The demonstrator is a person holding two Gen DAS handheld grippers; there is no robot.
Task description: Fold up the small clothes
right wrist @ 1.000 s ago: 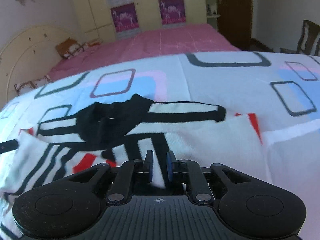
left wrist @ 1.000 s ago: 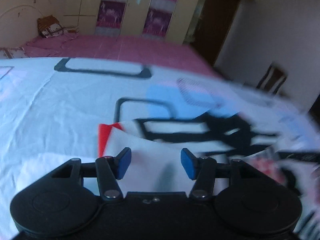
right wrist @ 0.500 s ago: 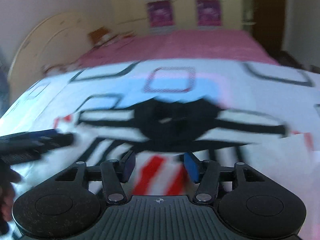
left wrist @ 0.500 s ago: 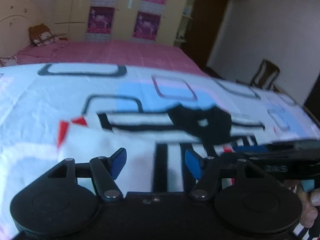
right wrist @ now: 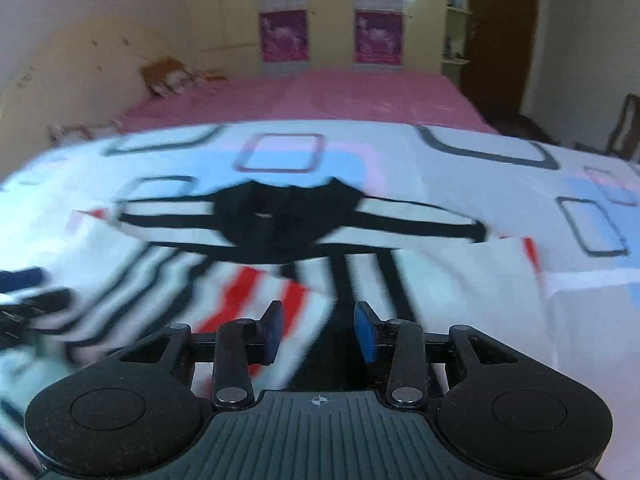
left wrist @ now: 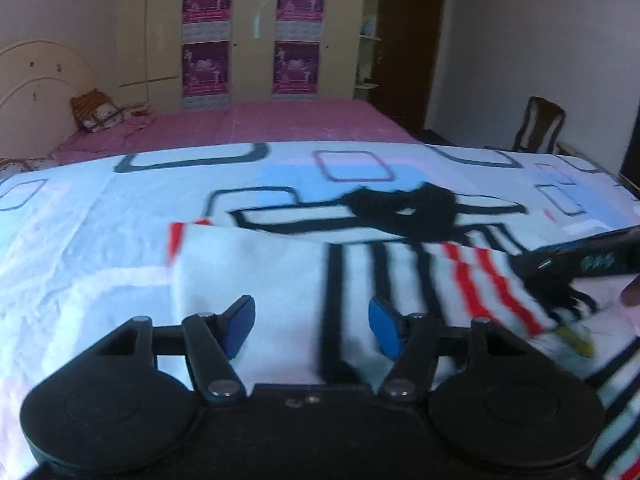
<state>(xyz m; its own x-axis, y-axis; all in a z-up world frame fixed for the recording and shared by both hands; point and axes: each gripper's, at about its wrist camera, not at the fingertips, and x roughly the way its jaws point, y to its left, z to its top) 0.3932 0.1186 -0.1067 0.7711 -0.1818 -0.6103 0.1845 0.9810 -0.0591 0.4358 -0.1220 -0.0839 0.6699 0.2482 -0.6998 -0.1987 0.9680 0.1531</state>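
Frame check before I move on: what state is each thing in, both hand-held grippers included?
Striped garment: lying on the bedsheet, sides folded in over the middle, held by neither gripper.
Left hand-held gripper: open, above the white fold, nothing pinched.
Right hand-held gripper: open, above the red and black stripes, nothing pinched.
Patterned bedsheet: spread out, lightly wrinkled.
Wardrobe doors: closed.

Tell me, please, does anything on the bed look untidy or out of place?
Only the striped garment: its side panels are folded in unevenly, so the stripes run at different angles. Both the left gripper and right gripper are open.
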